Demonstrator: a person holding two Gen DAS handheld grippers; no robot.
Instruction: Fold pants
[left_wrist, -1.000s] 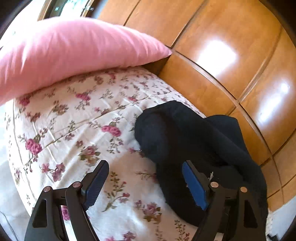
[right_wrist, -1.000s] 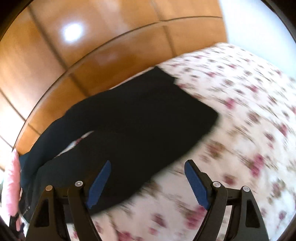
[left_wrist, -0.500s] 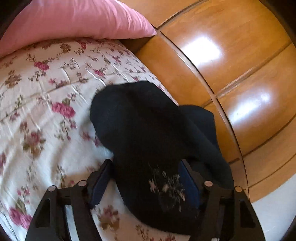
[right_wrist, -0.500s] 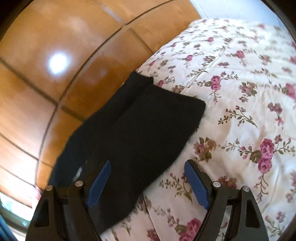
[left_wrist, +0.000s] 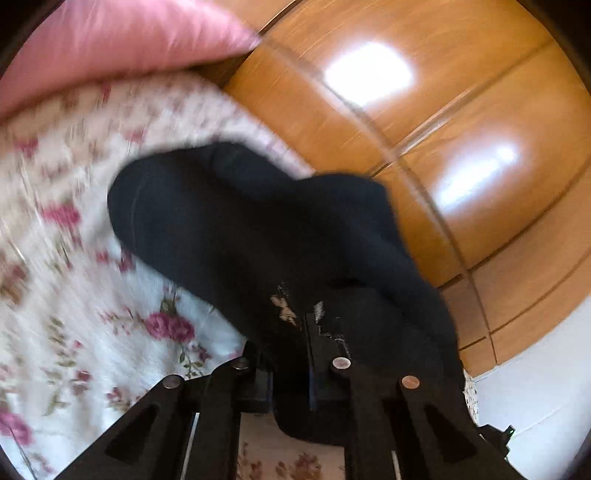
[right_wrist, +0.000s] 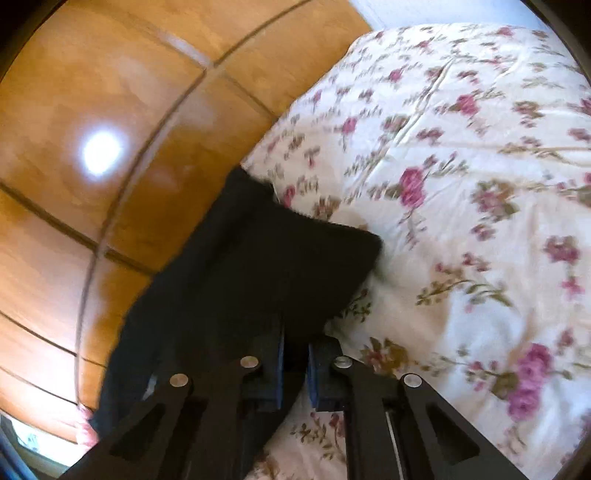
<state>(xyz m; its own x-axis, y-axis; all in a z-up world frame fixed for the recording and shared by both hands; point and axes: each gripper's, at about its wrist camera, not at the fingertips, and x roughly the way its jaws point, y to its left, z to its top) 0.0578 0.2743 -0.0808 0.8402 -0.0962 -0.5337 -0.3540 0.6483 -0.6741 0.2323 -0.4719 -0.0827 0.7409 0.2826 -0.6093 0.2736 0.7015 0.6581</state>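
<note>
We have both tongs clamped on the black knit pants (left_wrist: 258, 229): left gripper (left_wrist: 290, 354) and right gripper (right_wrist: 295, 354). Next, we judge, lift and fold over the floral quilted bedspread (right_wrist: 461, 221).

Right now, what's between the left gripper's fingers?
Black pants fabric: the left gripper is shut on it, above the floral bedspread, as the left wrist view shows. The right gripper likewise pinches the pants.
</note>
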